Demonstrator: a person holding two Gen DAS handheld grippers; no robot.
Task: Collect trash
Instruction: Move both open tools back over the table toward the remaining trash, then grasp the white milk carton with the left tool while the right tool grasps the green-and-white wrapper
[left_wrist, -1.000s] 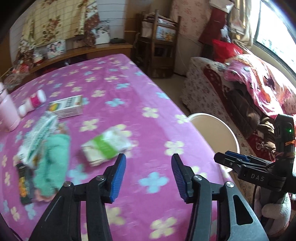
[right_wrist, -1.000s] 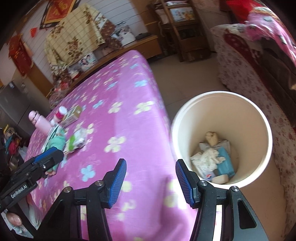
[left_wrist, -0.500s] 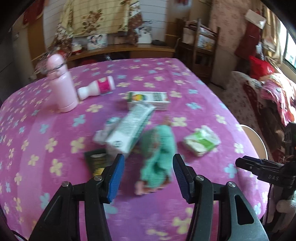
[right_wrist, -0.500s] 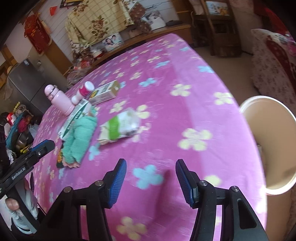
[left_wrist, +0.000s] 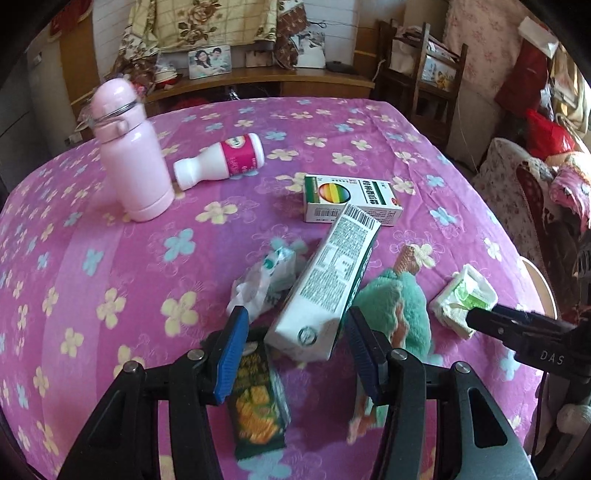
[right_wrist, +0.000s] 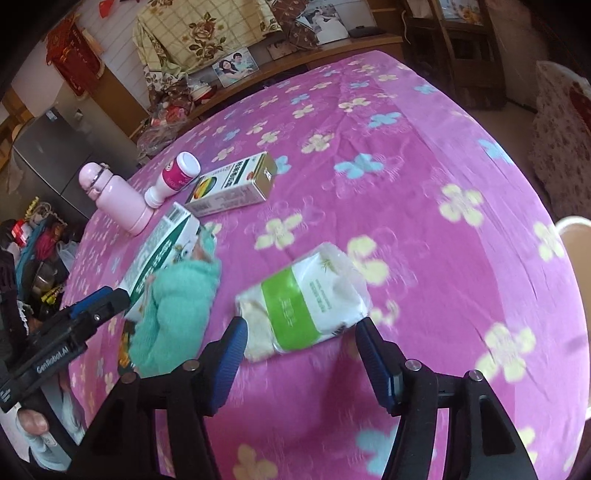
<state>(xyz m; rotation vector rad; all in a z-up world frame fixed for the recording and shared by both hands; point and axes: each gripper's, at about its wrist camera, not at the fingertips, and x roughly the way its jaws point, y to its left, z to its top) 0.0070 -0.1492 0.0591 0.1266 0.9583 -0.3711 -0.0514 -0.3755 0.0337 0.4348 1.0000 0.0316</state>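
2 bottles (left_wrist: 136, 162), 3 boxes (left_wrist: 351, 199), 2 packets (right_wrist: 306, 299)

You see a matt cloth-covered surface (left_wrist: 110, 258), a glossy plastic bottle (left_wrist: 133, 162), a printed cardboard carton (left_wrist: 328, 280), and a fluffy cloth toy (right_wrist: 181, 295).

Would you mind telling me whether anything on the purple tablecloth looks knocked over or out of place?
Yes. The white bottle with the pink label lies on its side beside the upright pink flask. The long white carton rests tilted across a crumpled wrapper and against a green plush toy, instead of lying flat.
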